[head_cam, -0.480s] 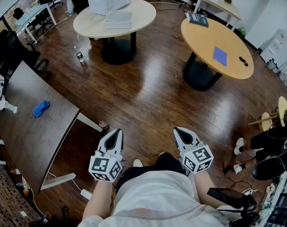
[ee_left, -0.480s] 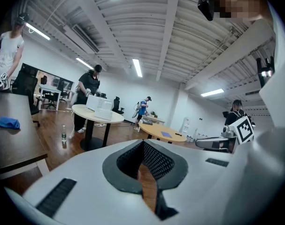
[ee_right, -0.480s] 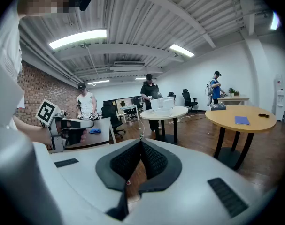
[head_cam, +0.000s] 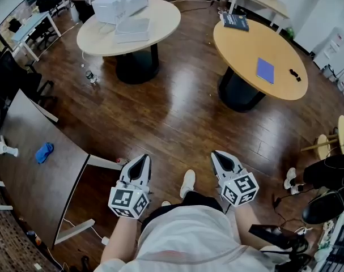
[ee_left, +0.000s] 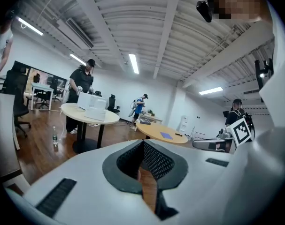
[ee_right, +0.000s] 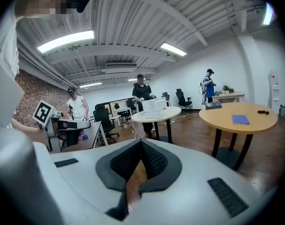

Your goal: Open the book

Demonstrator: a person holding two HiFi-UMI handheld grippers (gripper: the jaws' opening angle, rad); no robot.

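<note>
Left gripper and right gripper: jaws pressed together, empty. Blue book lies on round table at one o'clock, wood floor between. Water bottle stands at eleven o'clock.

Dark wood floor, round tan tables, ceiling strip lights.
</note>
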